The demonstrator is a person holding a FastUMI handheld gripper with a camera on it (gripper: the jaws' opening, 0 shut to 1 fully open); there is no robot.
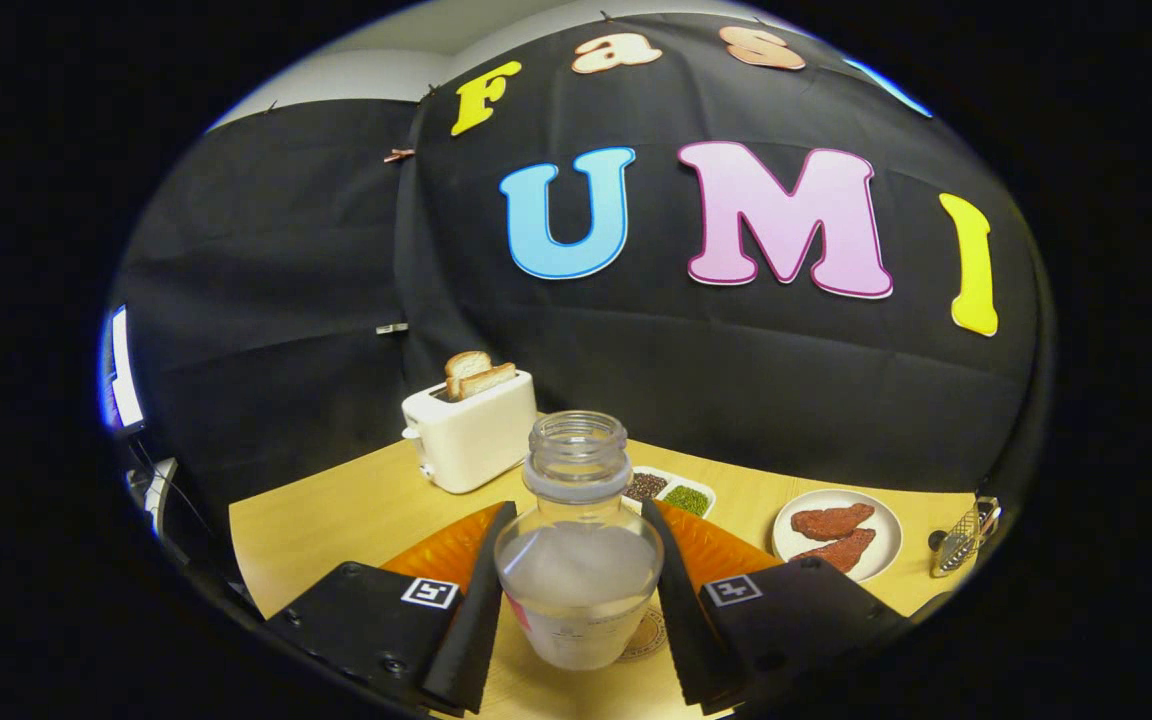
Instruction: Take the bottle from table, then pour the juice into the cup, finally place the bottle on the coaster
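A clear open-mouthed bottle (577,545) with pale cloudy juice in its lower half stands upright between my two fingers. My gripper (577,570) is shut on the bottle, one finger pressing each side of its body. Under and just right of the bottle's base, a round tan coaster (648,634) lies on the wooden table (336,510), partly hidden by the bottle and the right finger. Whether the bottle's base touches the table or hangs a little above it I cannot tell.
Beyond the left finger stands a white toaster (469,428) with toast slices in it. A small divided dish (671,490) of dark and green grains sits behind the bottle. A white plate (884,520) with reddish meat pieces and a wire utensil (961,545) lie to the right.
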